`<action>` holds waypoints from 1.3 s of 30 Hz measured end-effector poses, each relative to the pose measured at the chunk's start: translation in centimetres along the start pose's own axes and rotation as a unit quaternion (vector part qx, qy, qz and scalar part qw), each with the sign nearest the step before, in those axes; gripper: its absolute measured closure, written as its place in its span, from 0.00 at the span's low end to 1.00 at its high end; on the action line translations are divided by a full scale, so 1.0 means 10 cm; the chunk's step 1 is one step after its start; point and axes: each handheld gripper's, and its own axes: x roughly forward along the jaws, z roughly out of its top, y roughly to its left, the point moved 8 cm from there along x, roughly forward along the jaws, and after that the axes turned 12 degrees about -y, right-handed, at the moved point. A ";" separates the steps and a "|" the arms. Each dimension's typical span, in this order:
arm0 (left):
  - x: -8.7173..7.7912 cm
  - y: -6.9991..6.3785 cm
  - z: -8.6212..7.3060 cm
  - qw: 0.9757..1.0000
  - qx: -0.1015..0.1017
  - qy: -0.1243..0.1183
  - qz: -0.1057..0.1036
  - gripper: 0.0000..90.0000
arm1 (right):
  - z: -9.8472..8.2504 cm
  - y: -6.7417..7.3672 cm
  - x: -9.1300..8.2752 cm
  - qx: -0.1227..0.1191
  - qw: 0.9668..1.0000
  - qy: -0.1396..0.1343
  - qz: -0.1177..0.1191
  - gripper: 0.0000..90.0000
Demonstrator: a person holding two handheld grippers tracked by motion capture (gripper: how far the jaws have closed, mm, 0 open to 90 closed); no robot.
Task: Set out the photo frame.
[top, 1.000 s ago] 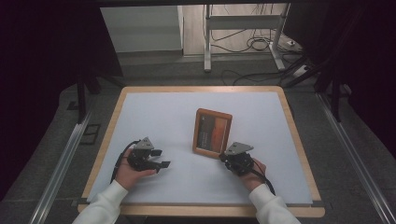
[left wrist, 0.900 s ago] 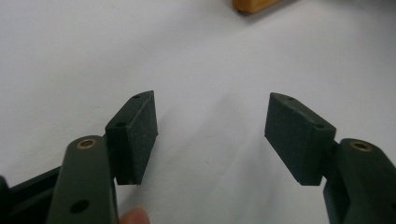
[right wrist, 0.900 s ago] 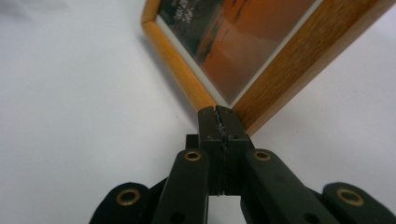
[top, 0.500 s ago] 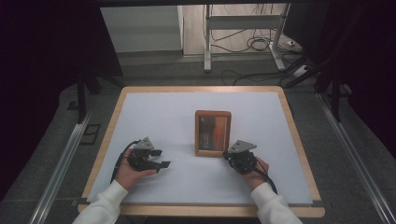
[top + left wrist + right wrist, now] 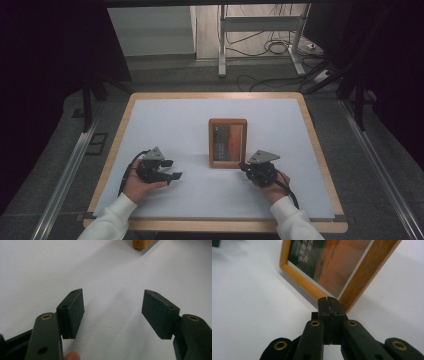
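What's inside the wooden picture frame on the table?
The wooden picture frame holds a print, dark at one side, orange-red at the other, with small pale lettering too blurred to read. Its back is hidden.

Picture frame [image 5: 227,142]: we record light, orange-toned wood with visible grain and a smooth, rounded edge; its glazed front is glossy over a dark and orange print.

Table [image 5: 165,120]: we note a matt, smooth white top inside a pale wooden border.

Left gripper [image 5: 112,312]: matt black plastic arms, finely textured dark pads [image 5: 75,310], brass-coloured rivets.

Right gripper [image 5: 328,302]: the same matt black plastic and brassy rivets; a matt grey plate tops it in the high view.

Sleeves [image 5: 112,217]: we list white cloth.
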 end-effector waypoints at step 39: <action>-0.08 -0.08 -0.02 1.000 0.007 -0.017 0.019 0.38 | -0.41 -0.44 -0.89 0.088 0.994 -0.013 -0.056 0.35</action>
